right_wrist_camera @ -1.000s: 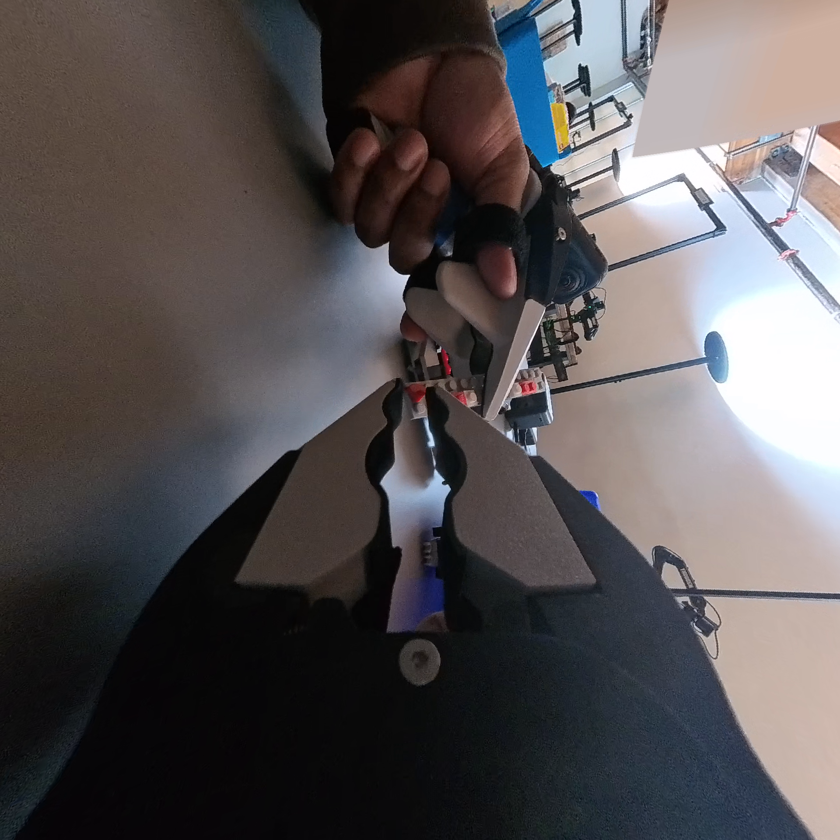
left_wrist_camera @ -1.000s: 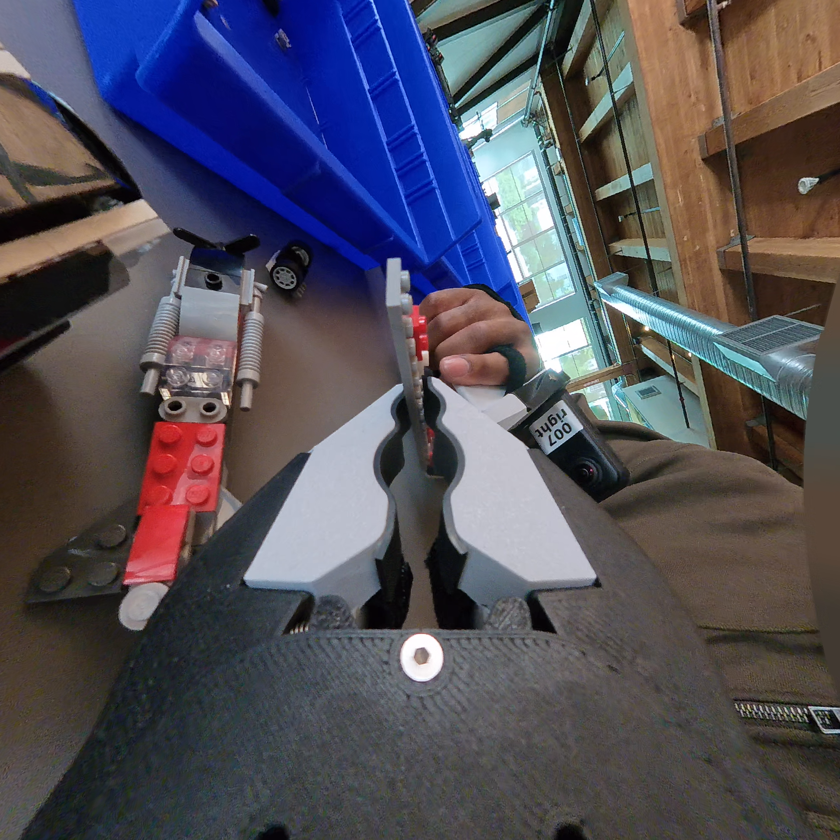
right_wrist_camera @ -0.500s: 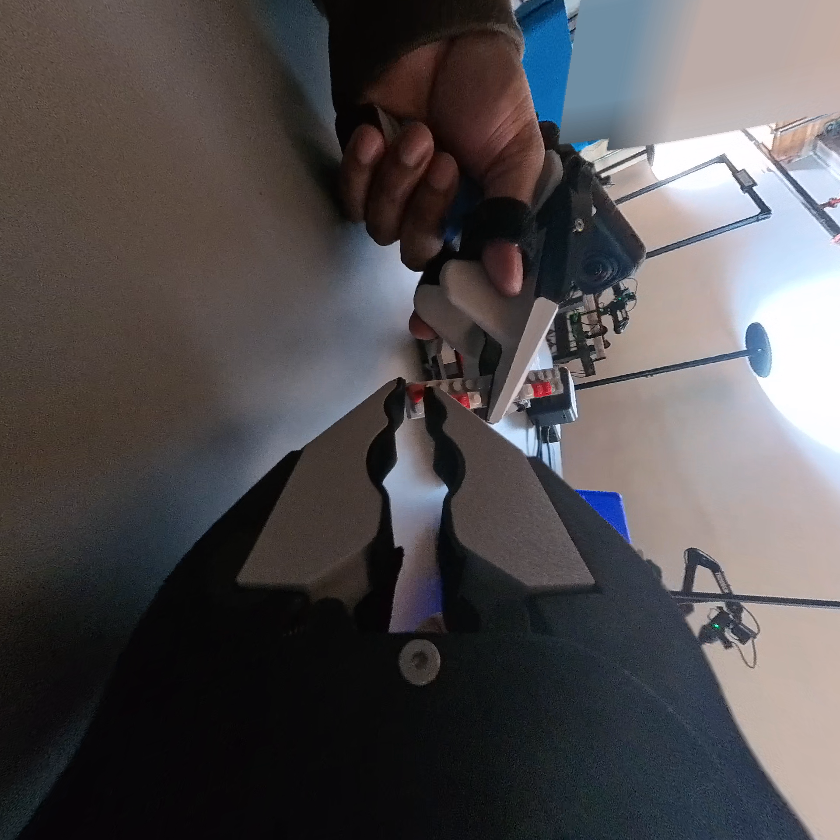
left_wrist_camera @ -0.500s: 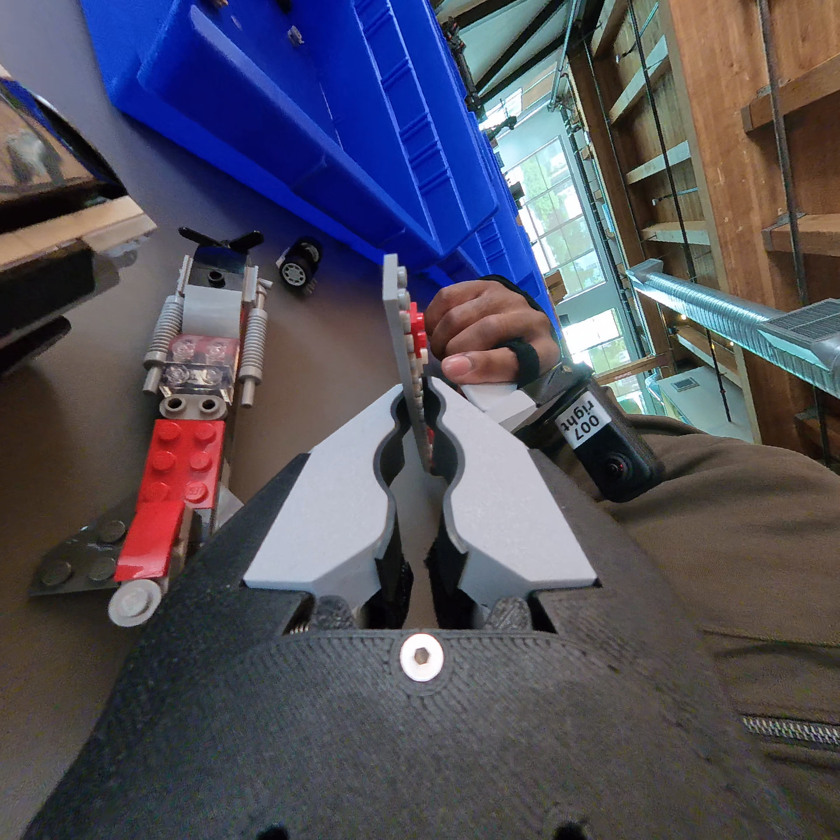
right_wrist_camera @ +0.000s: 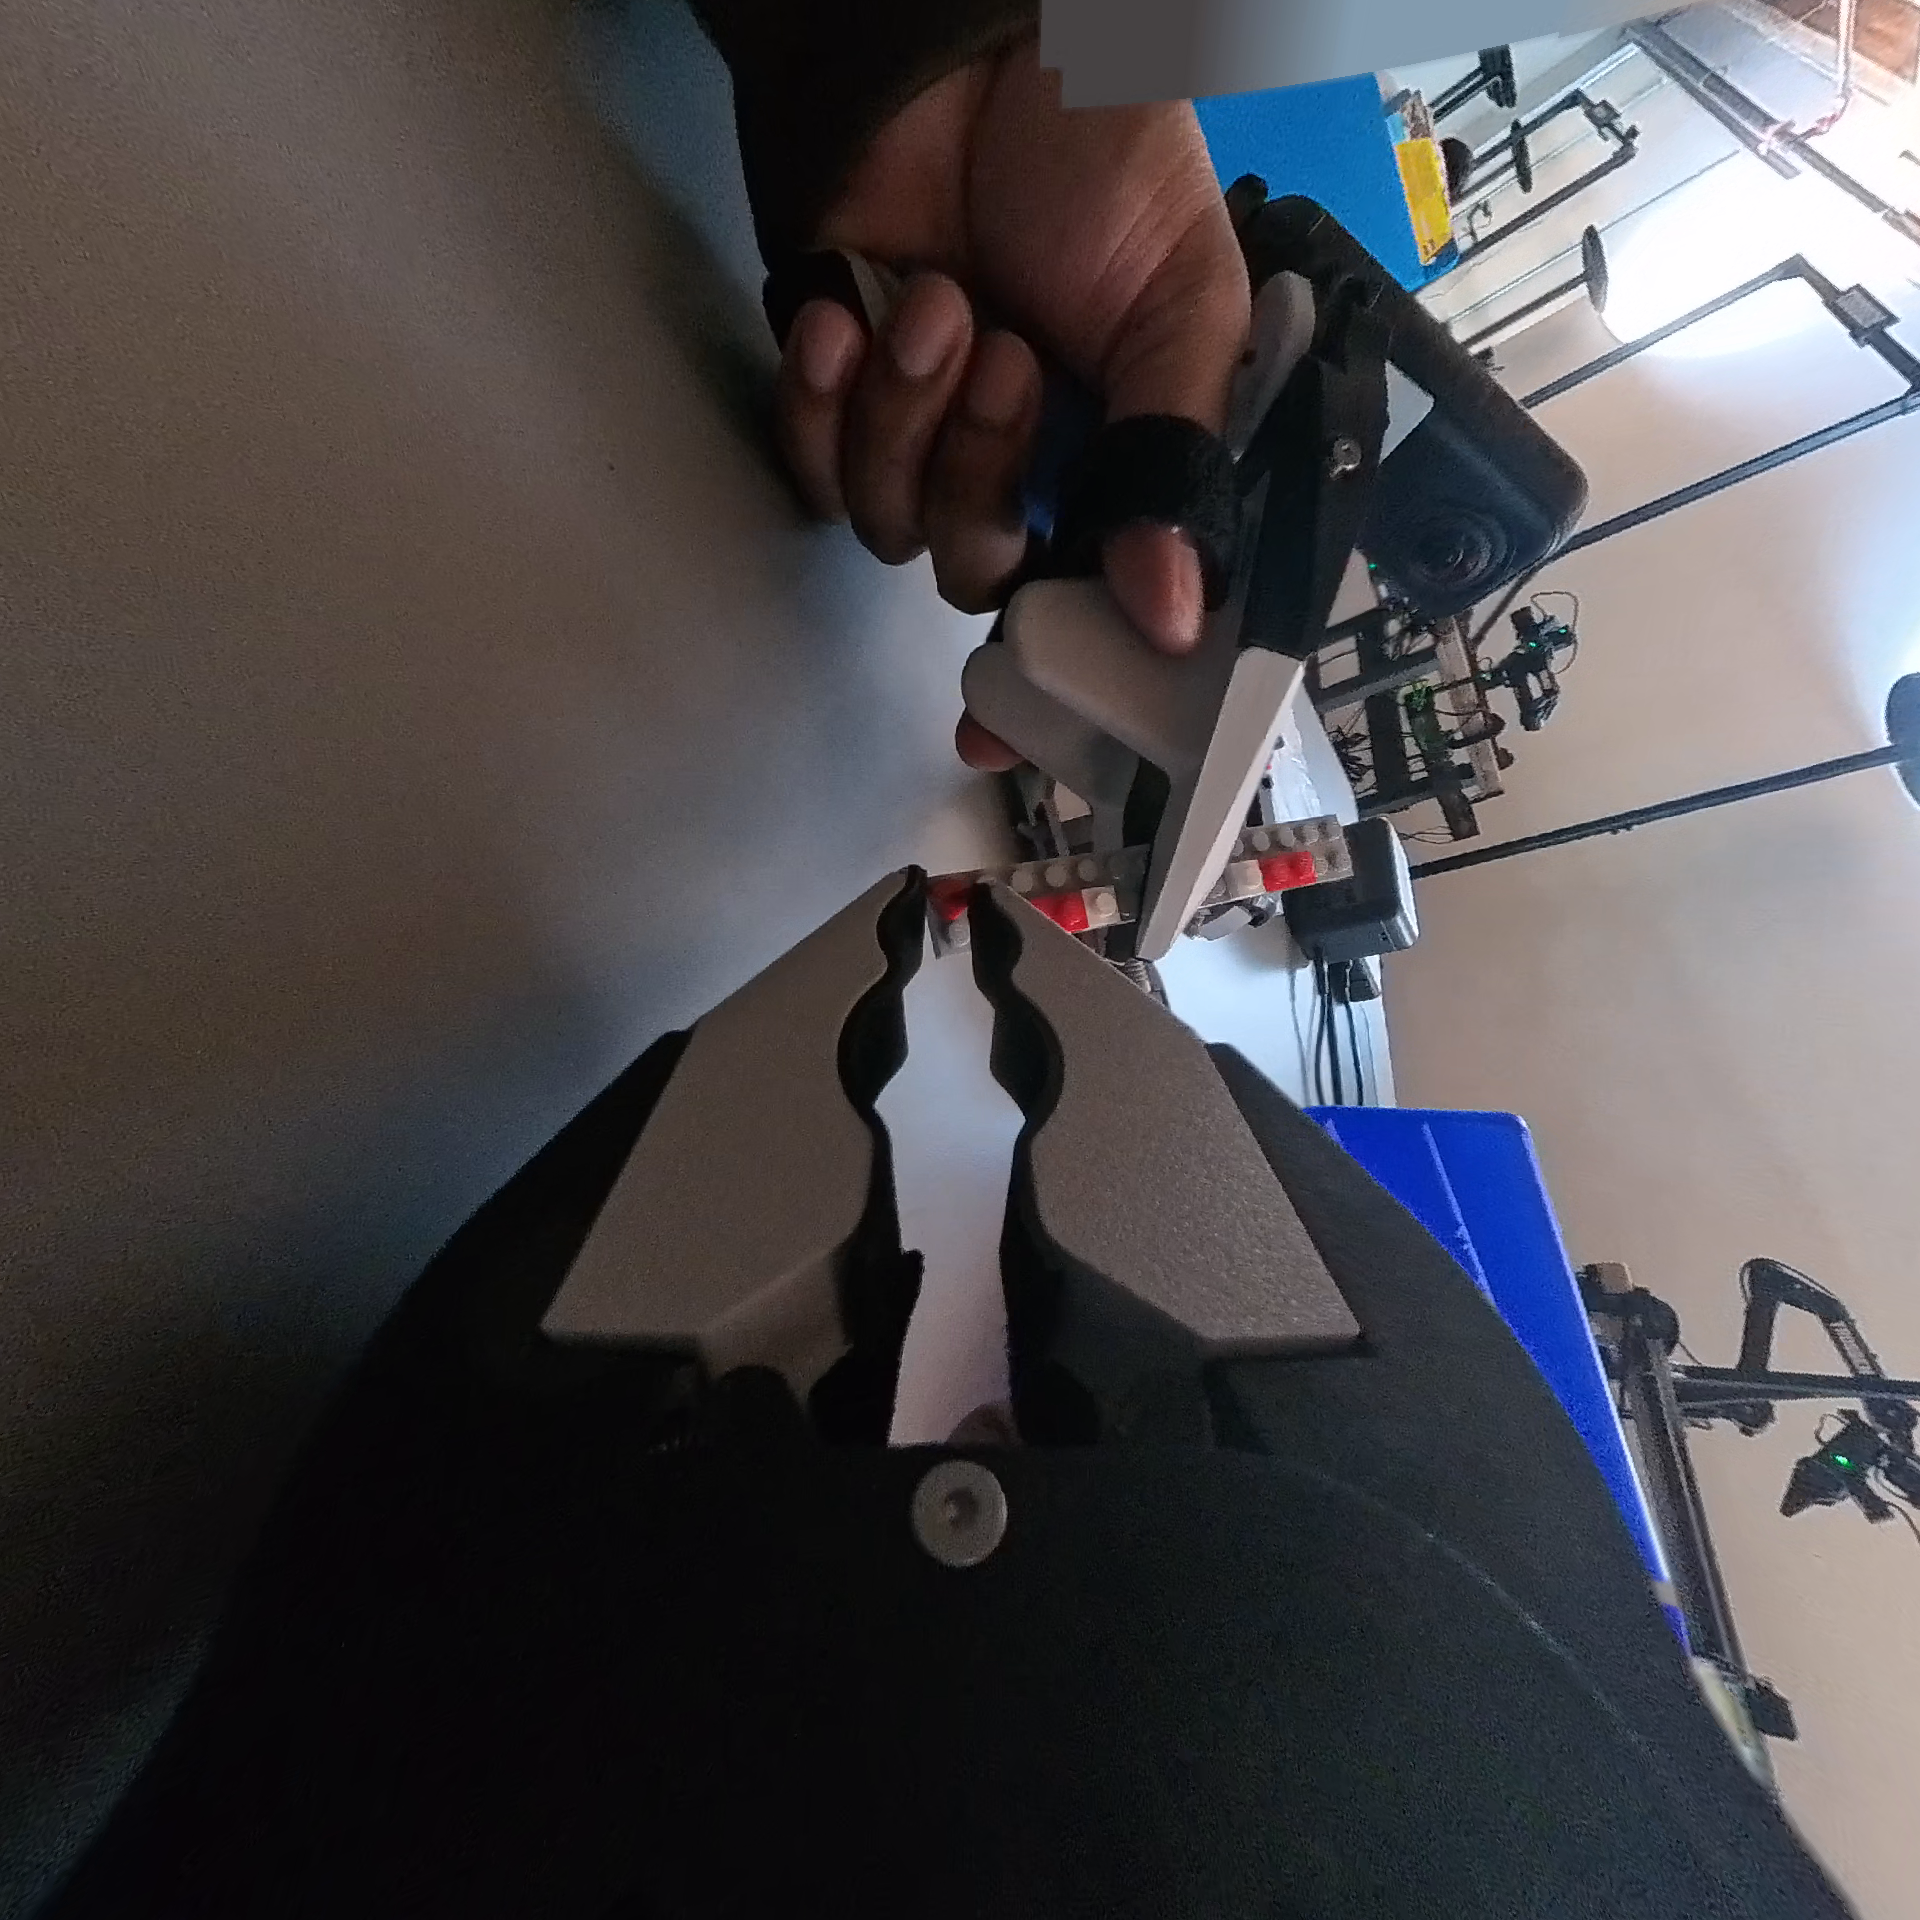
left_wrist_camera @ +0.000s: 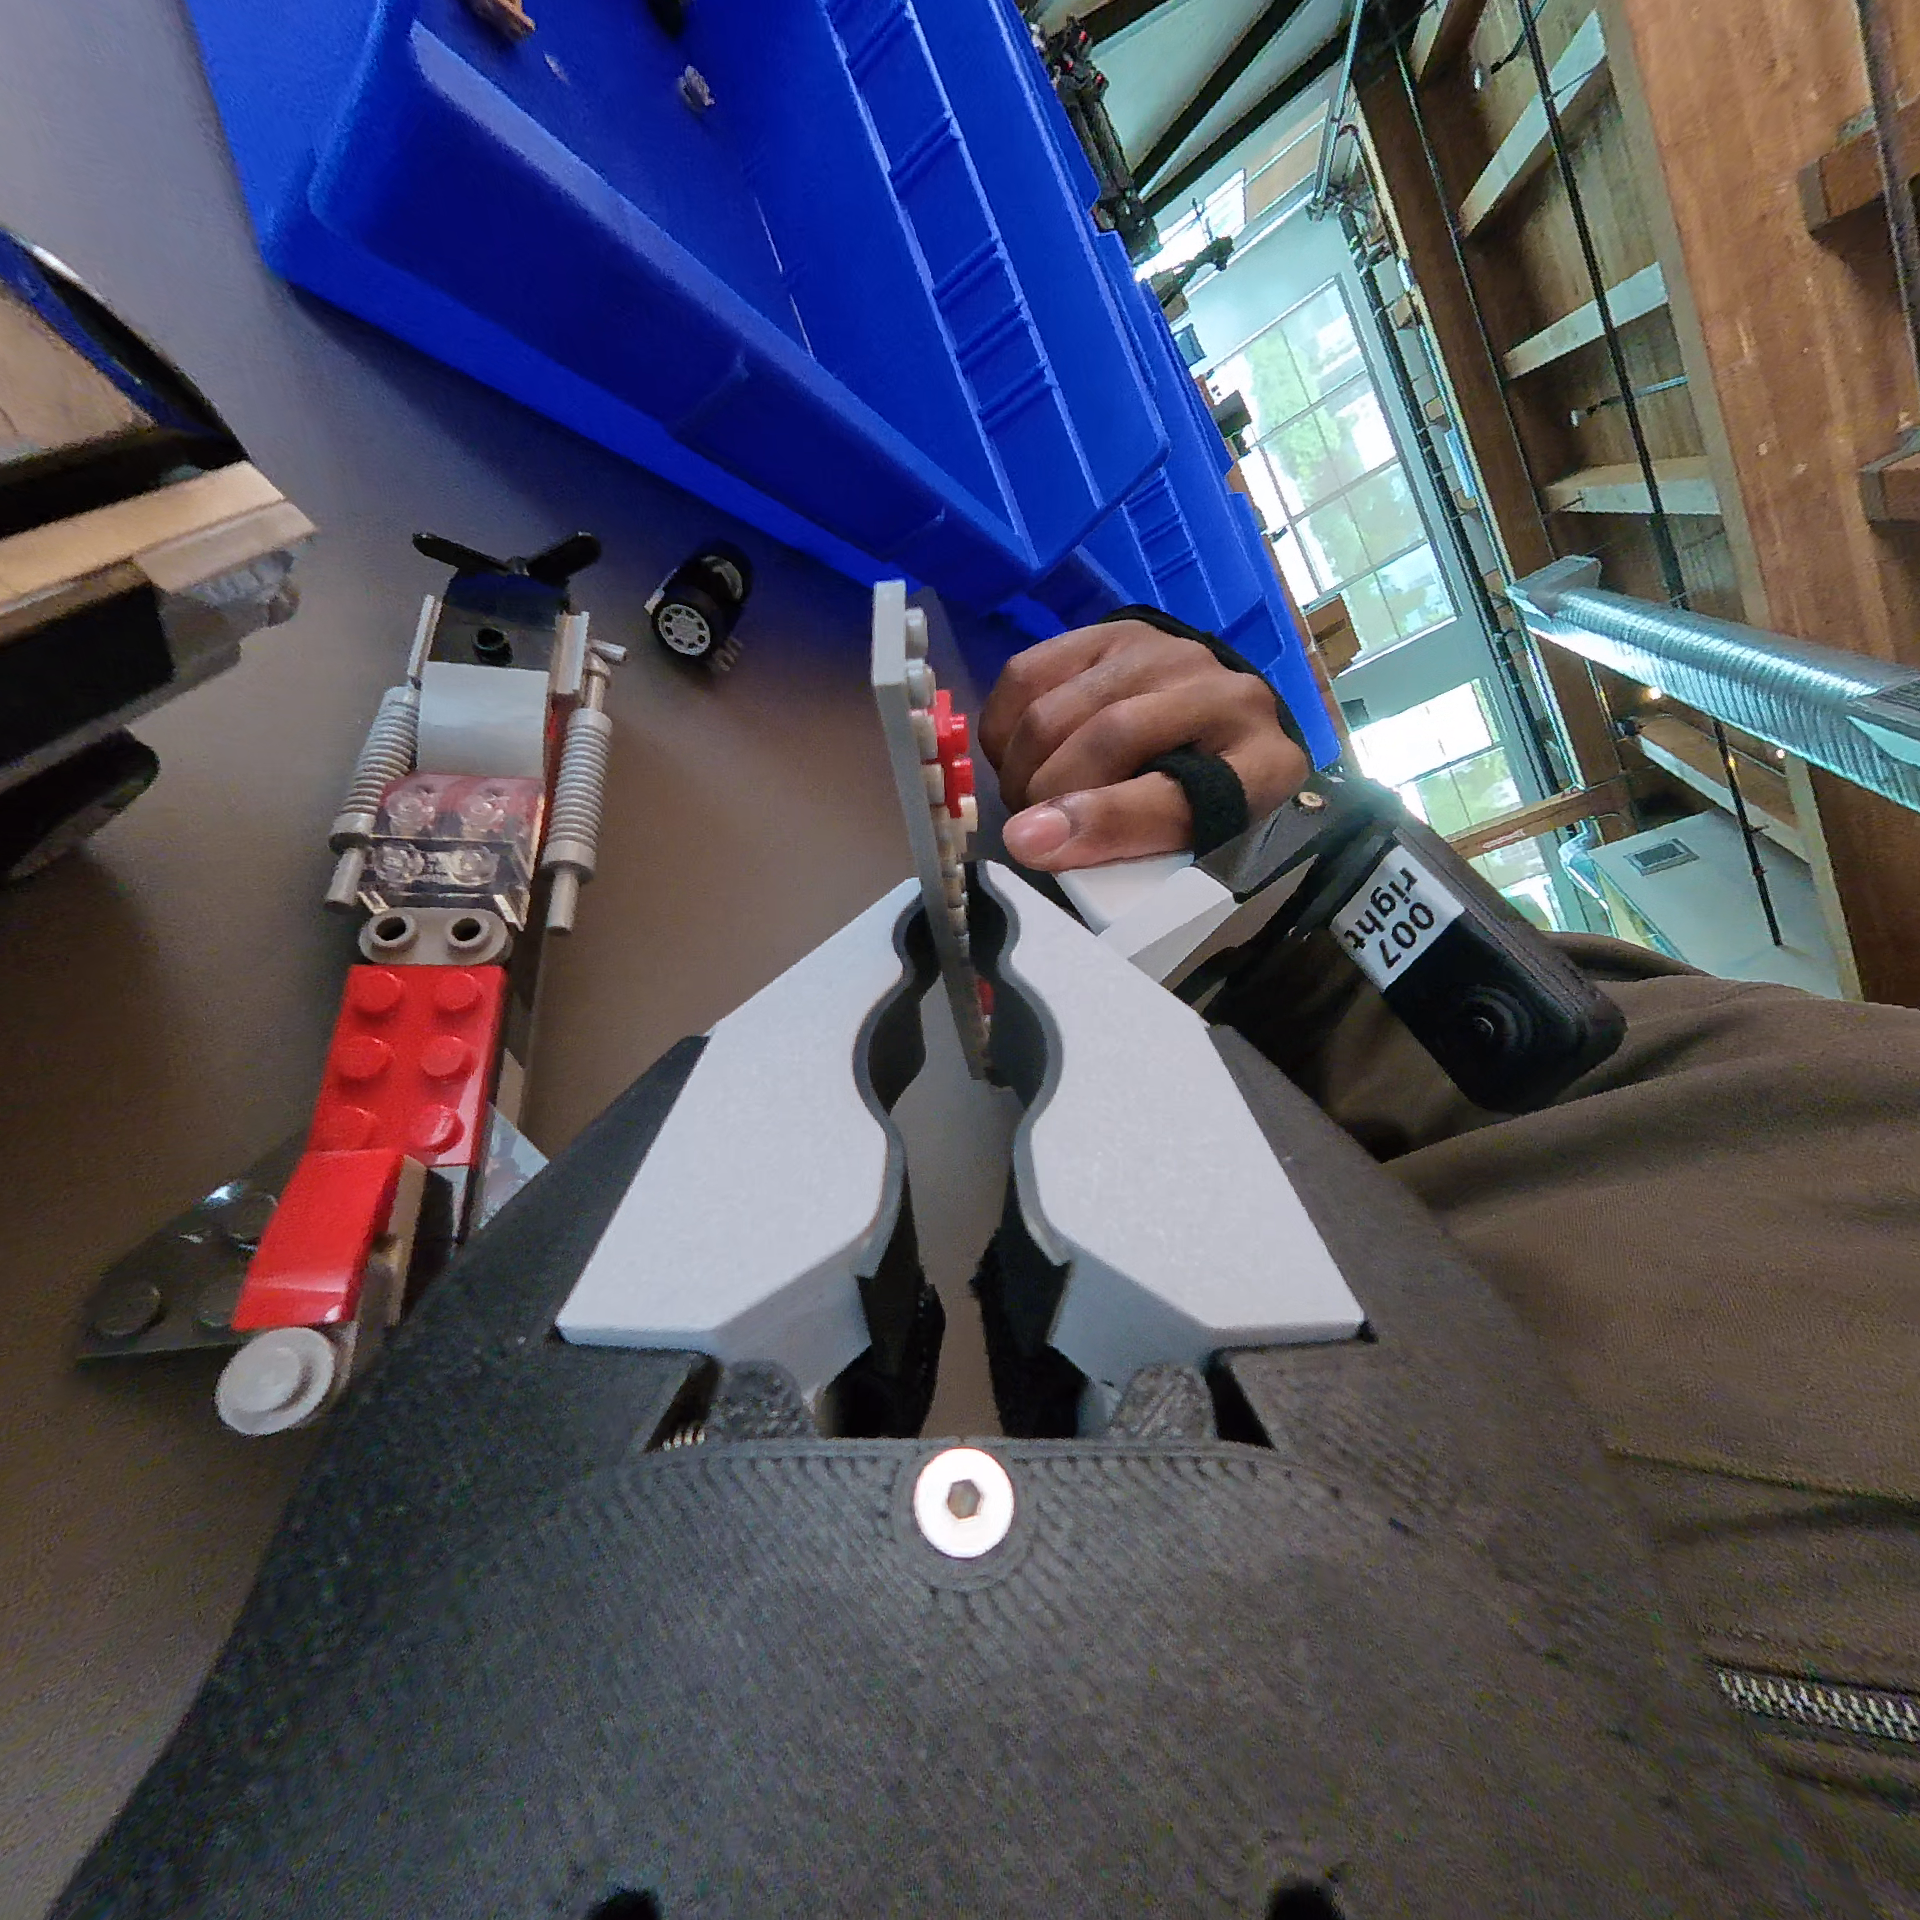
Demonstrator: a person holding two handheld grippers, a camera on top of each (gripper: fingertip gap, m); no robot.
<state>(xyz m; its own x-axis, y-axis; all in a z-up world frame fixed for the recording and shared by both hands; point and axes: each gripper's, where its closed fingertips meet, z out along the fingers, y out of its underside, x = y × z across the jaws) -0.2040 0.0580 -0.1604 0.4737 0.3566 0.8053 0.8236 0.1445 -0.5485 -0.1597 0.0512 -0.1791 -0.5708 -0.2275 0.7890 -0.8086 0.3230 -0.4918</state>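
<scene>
Left wrist view: the left gripper has its fingers clamped on a grey studded plate standing on edge; a brick model lies on the desk at nine o'clock.

Right wrist view: the right gripper has its fingers clamped on a small red brick at the plate's end, the left gripper at one o'clock.

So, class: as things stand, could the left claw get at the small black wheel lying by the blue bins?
Probably not yet. The left claw is clamped on the grey plate, so it is occupied. The wheel lies in the open on the table, with nothing on it.
</scene>
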